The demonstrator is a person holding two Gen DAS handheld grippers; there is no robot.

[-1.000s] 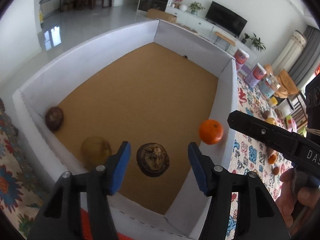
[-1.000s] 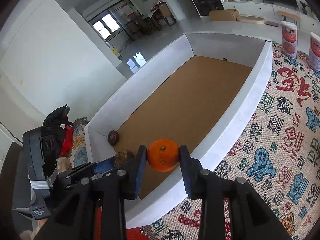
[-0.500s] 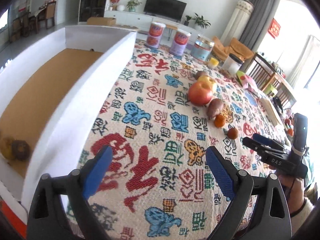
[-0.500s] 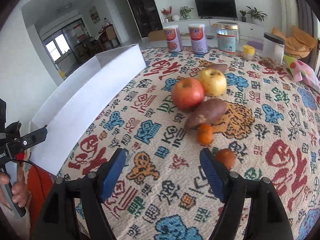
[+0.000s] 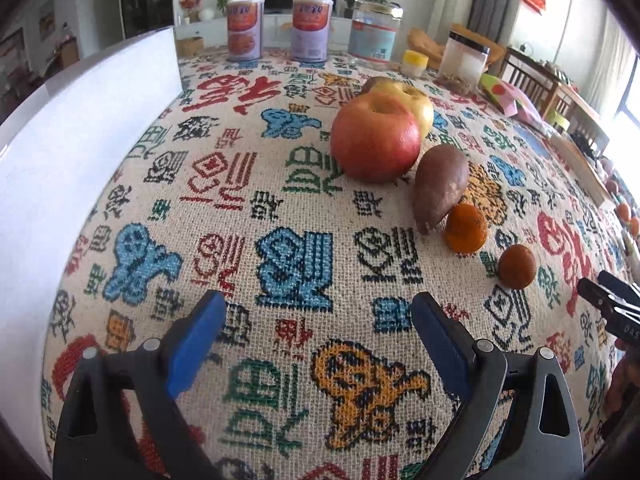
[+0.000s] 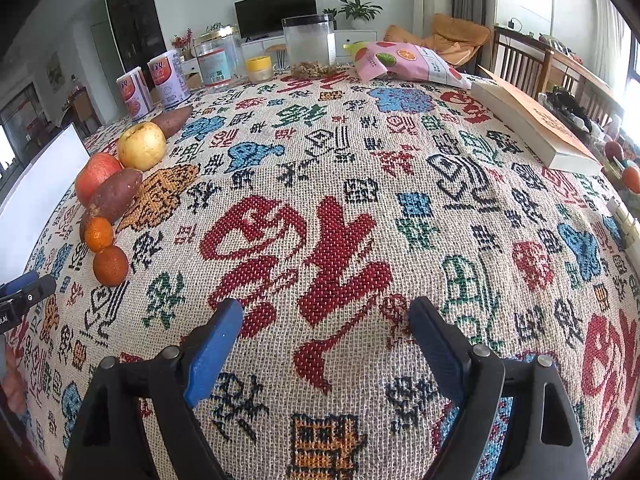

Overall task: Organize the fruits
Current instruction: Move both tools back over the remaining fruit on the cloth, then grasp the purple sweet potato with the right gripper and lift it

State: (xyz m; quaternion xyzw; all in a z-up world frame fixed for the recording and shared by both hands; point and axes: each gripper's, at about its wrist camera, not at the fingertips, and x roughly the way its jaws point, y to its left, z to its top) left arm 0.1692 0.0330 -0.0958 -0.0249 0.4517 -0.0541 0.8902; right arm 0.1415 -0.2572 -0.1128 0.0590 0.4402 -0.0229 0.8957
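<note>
A red apple (image 5: 376, 136), a yellow apple (image 5: 416, 100), a brown sweet potato (image 5: 438, 184) and two small oranges (image 5: 466, 228) (image 5: 517, 267) lie in a row on the patterned cloth. My left gripper (image 5: 316, 328) is open and empty, low over the cloth, short of the fruit. The white box wall (image 5: 72, 152) stands at the left. My right gripper (image 6: 326, 336) is open and empty over the cloth; the same fruit row lies far to its left, red apple (image 6: 96, 174), oranges (image 6: 110, 266). A second sweet potato (image 6: 172, 120) lies behind the yellow apple.
Two purple cans (image 5: 244, 28), a large jar (image 5: 374, 34), a small yellow-lidded jar (image 5: 414, 63) and a clear canister (image 5: 462, 62) stand at the table's far edge. A pink snack bag (image 6: 404, 60) and a book (image 6: 536, 120) lie at the right. Wooden chairs stand beyond.
The right gripper let go of the orange in the box. Both grippers opened and swung right, away from the box, out over the cloth; the left now faces the fruit row.
</note>
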